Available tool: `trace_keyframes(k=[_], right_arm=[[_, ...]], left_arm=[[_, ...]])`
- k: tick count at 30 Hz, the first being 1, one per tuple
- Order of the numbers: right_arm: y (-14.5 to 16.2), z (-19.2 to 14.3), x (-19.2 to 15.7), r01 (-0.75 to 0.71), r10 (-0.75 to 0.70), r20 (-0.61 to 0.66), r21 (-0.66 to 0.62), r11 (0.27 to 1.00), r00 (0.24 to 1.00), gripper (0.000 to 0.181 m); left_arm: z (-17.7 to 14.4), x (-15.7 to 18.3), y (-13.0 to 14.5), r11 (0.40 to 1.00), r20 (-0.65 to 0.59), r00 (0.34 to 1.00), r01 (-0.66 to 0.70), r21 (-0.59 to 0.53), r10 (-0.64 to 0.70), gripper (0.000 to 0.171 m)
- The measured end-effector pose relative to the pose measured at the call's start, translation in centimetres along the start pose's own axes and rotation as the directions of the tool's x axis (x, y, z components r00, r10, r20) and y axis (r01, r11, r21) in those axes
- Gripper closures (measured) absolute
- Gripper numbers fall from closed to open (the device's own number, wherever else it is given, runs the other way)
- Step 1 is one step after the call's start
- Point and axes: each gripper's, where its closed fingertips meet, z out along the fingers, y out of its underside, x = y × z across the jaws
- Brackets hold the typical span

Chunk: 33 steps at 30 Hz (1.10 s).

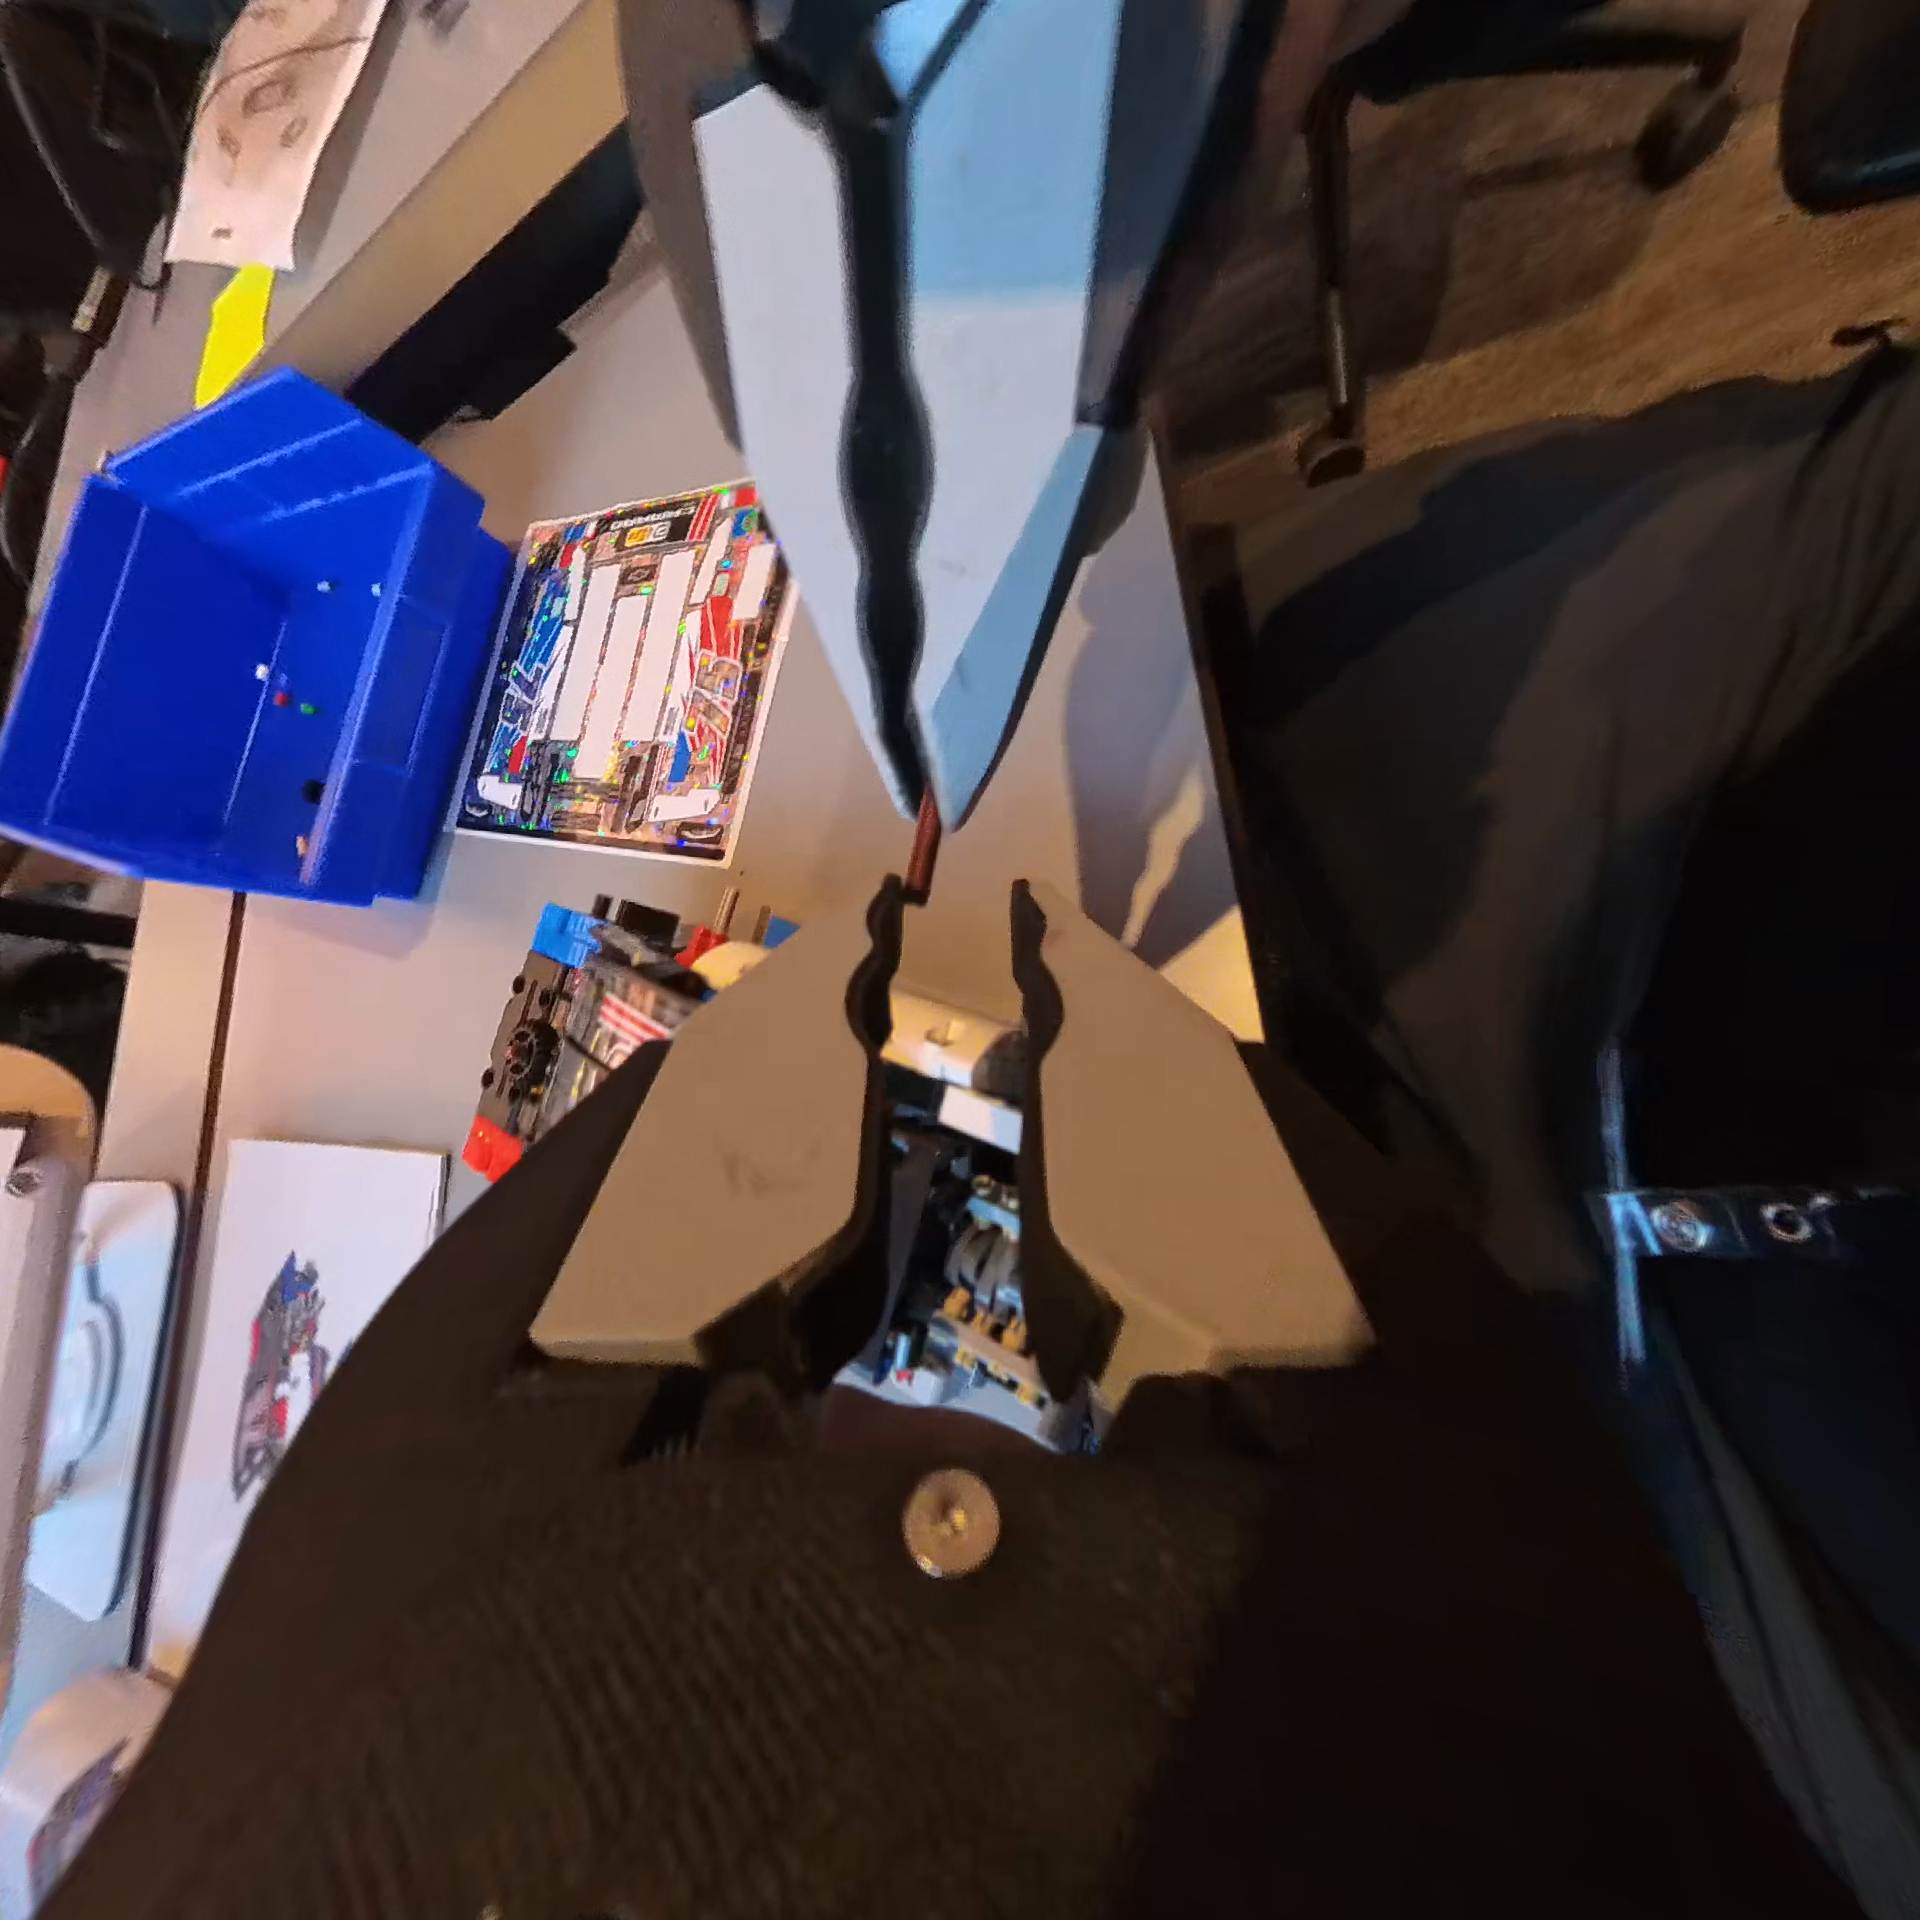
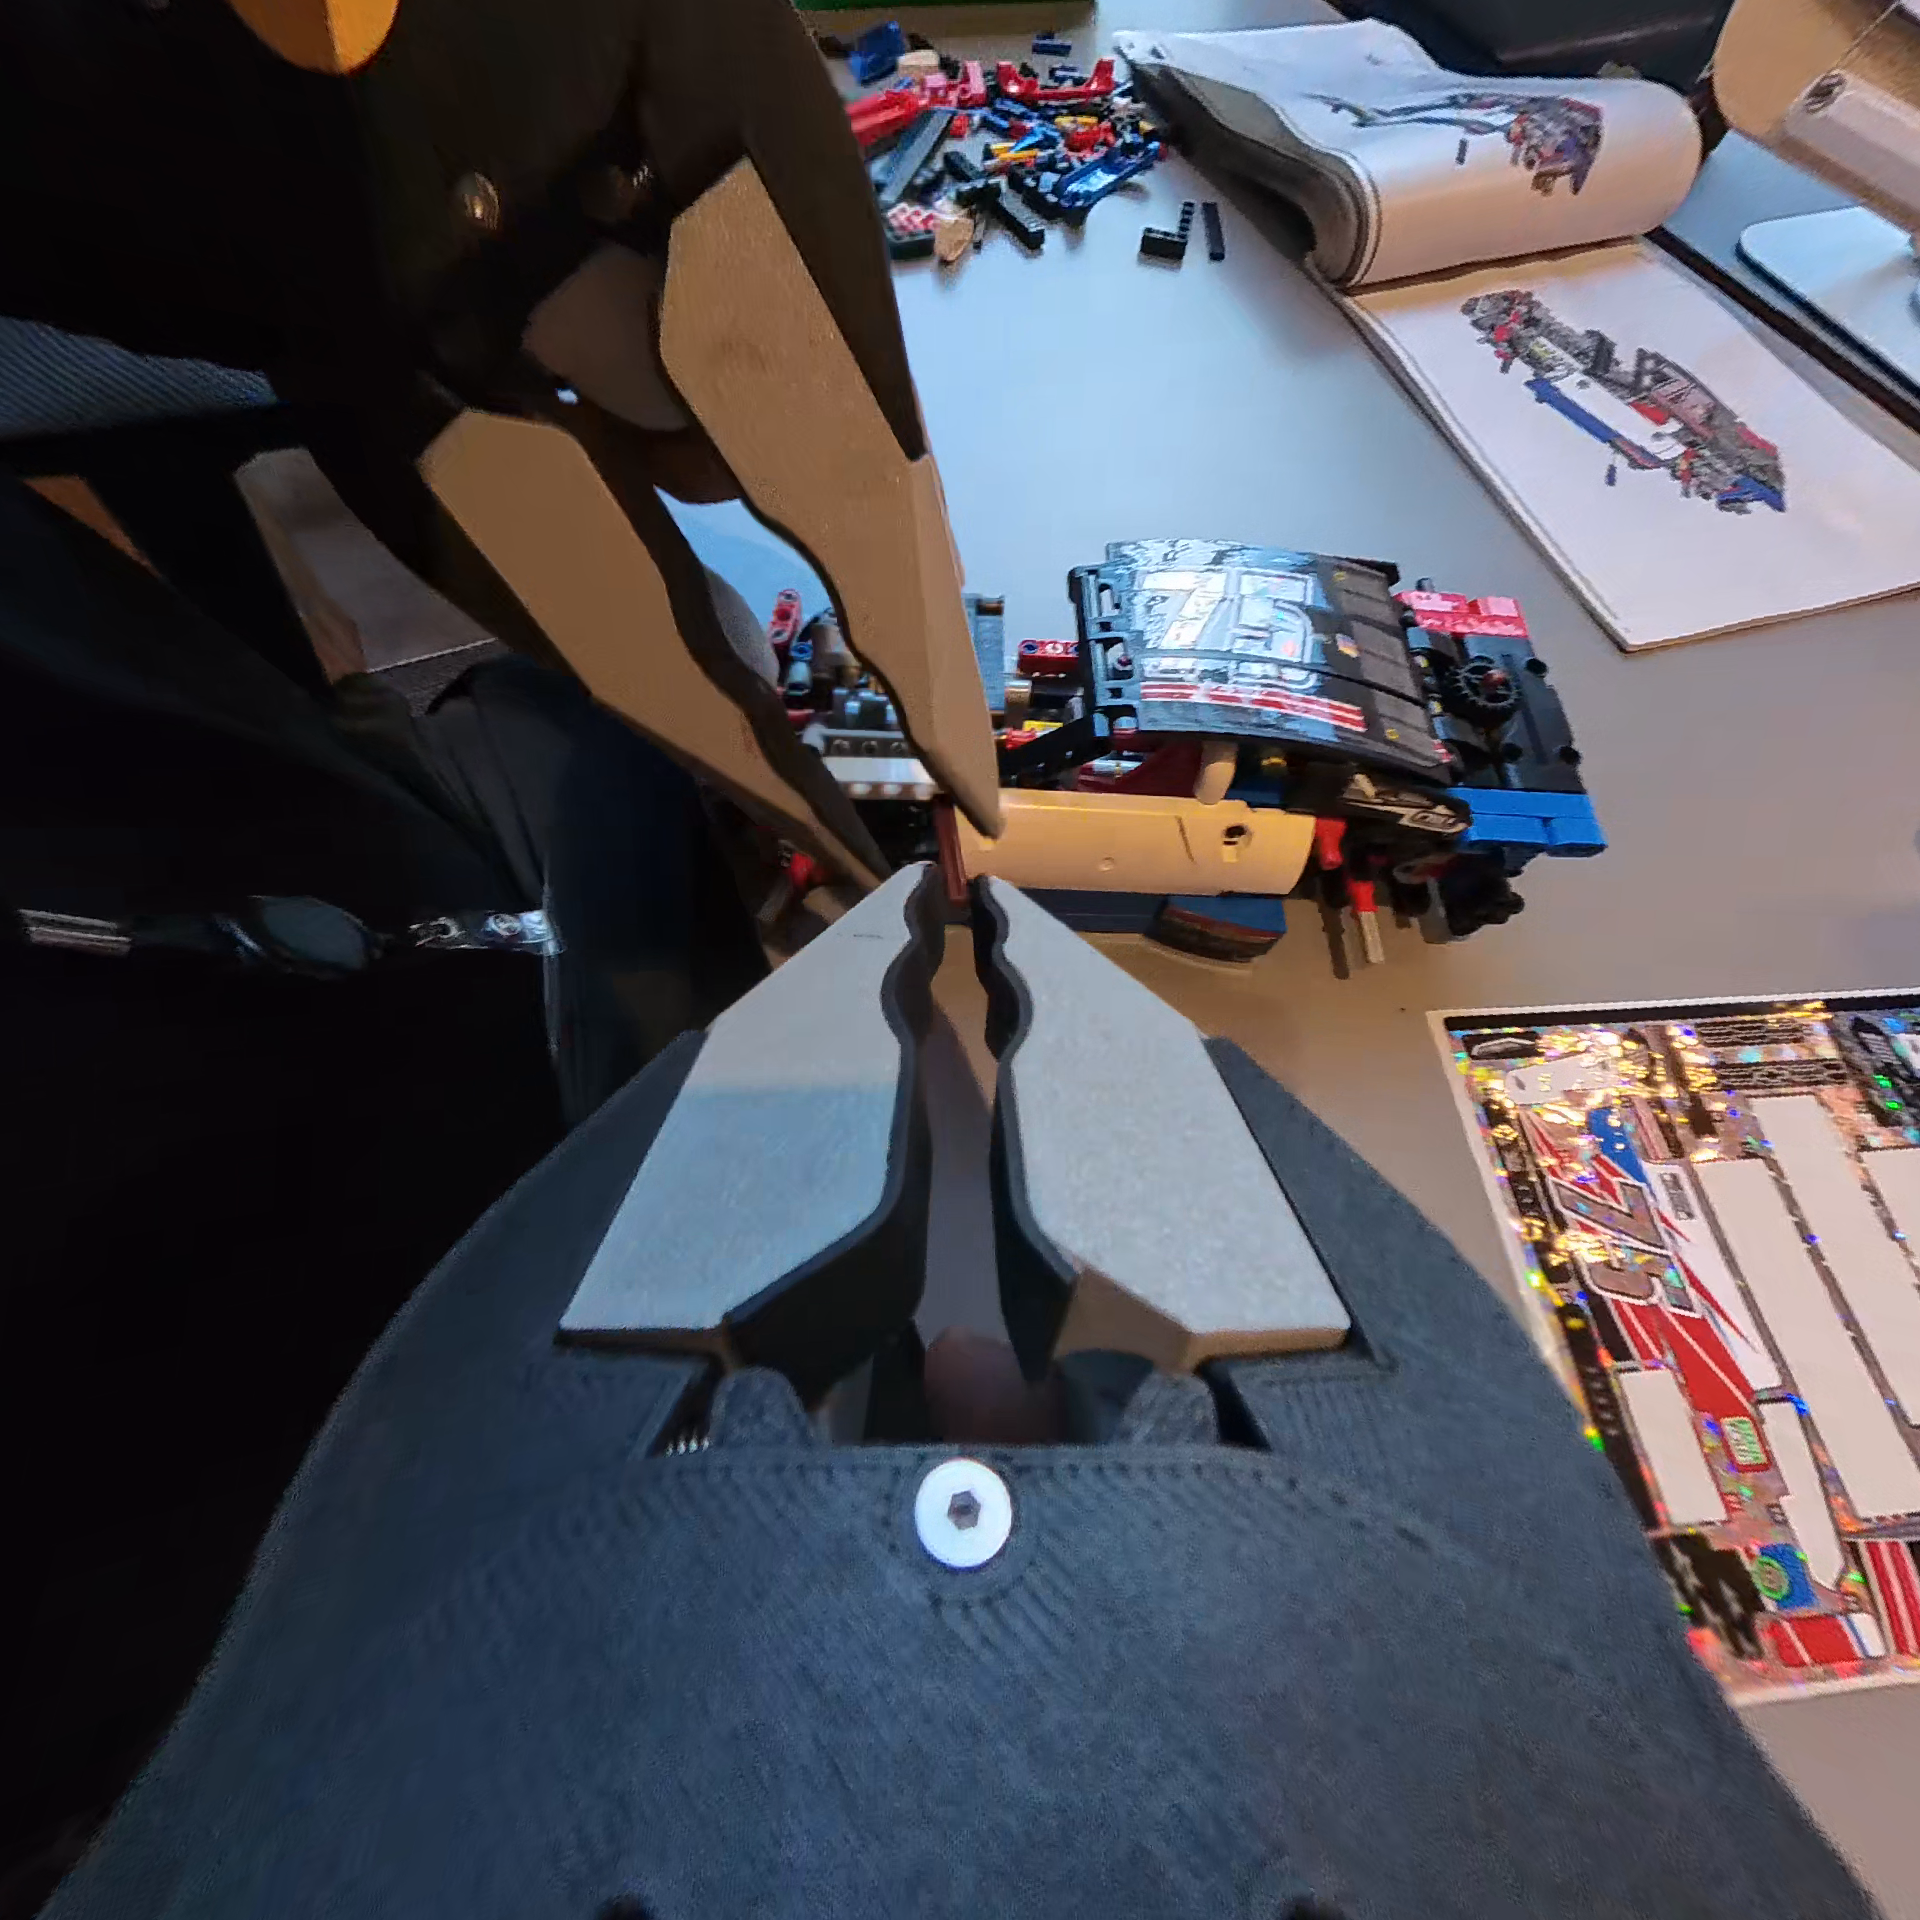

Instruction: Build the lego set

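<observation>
My right gripper point(image 2: 951, 881) is shut on a small dark red Lego pin point(image 2: 949, 844) and holds it above the table's near edge. In the left wrist view the right gripper point(image 1: 925, 805) comes in from the top, with the pin point(image 1: 923, 854) sticking out of its tips. My left gripper point(image 1: 956, 896) is open, tips facing the right gripper's. The pin's free end touches one left fingertip point(image 1: 889, 902). The left gripper also shows in the right wrist view point(image 2: 935, 847). The partly built Lego car point(image 2: 1299, 727) lies on the table behind both grippers, also under my left gripper point(image 1: 582, 1018).
A holographic sticker sheet point(image 2: 1714, 1299) lies right of the car, with a blue bin point(image 1: 239, 644) beside it. An open instruction booklet point(image 2: 1621, 436) and a pile of loose Lego parts point(image 2: 997, 135) sit farther back. A seated person's dark trousers point(image 1: 1558, 727) are beyond the table edge. Less than 4 cm separates the two grippers' tips.
</observation>
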Motion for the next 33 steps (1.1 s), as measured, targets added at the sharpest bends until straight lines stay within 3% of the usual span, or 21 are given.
trace_keyframes(k=[6, 15, 20, 28, 33], right_arm=[[1.0, 0.3, -1.1, -0.017, 0.018, 0.048, -0.031, 0.999, 0.999, 0.179], [1.4, 0.3, -1.4, -0.079, 0.081, 0.111, -0.021, 0.997, 0.991, 0.178], [1.5, 0.3, -1.3, -0.085, 0.088, 0.109, -0.028, 0.996, 0.99, 0.178], [0.6, -0.1, -1.3, -0.182, 0.173, 0.171, 0.038, 0.983, 0.97, 0.178], [-0.2, -0.5, -0.9, -0.224, 0.199, 0.197, 0.119, 0.967, 0.96, 0.176]], left_arm=[[0.9, 0.9, -0.4, 0.997, 0.046, 0.996, -0.079, 0.0, 0.079, 0.166], [1.3, 1.2, -0.4, 0.994, 0.066, 0.992, -0.107, 0.005, 0.106, 0.163], [1.5, 1.0, -0.2, 0.982, 0.093, 0.978, -0.187, -0.013, 0.187, 0.17], [1.0, 0.4, -0.7, 0.97, 0.18, 0.956, -0.242, 0.03, 0.233, 0.171], [0.5, -0.4, -1.2, 0.974, 0.222, 0.958, -0.206, 0.089, 0.183, 0.17]])
